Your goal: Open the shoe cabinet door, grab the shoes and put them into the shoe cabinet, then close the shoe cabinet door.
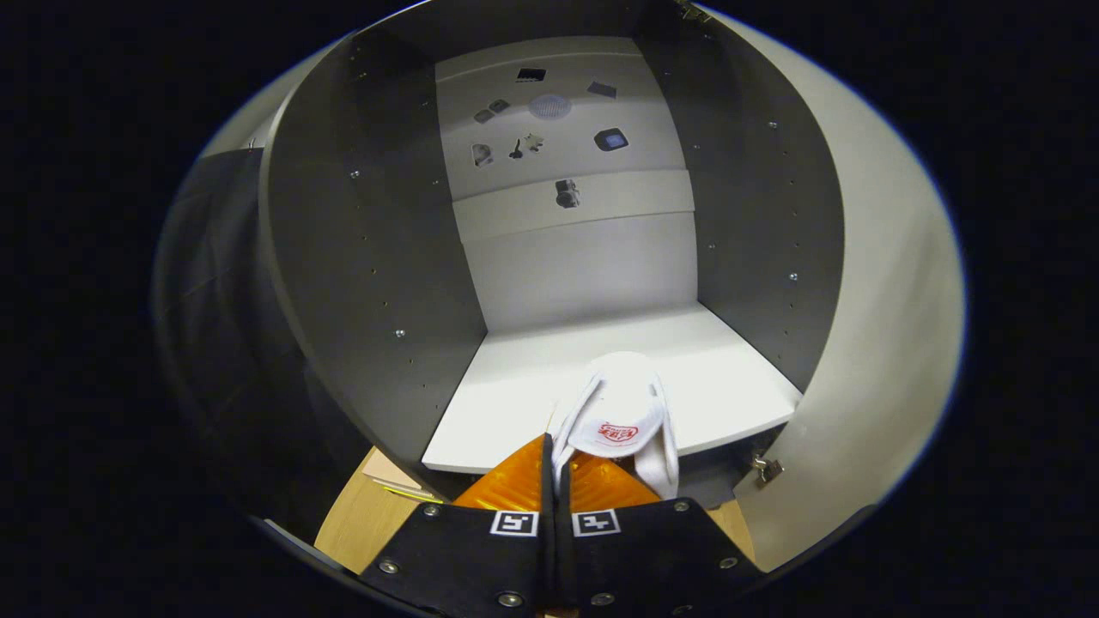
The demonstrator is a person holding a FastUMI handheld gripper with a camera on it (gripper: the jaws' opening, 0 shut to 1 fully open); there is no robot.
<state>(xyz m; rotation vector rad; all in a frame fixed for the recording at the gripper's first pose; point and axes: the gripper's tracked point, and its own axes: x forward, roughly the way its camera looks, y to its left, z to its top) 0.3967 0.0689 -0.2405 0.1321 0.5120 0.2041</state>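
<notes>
The shoe cabinet stands open straight ahead, with dark grey side walls (369,240) and a white bottom shelf (532,378). Its door (884,343) is swung wide open to the right. A pair of white slippers (622,412) with a red logo hangs from my gripper (554,451), whose fingers are pressed together on the slippers' edge. The slippers are held over the front part of the white shelf, toes pointing into the cabinet. Whether they touch the shelf I cannot tell.
A pale back panel (567,154) with several small dark marks closes the cabinet's rear. A hinge (767,469) sits at the door's lower corner. Wooden floor (361,524) with a small flat card (391,472) lies below the cabinet's front left.
</notes>
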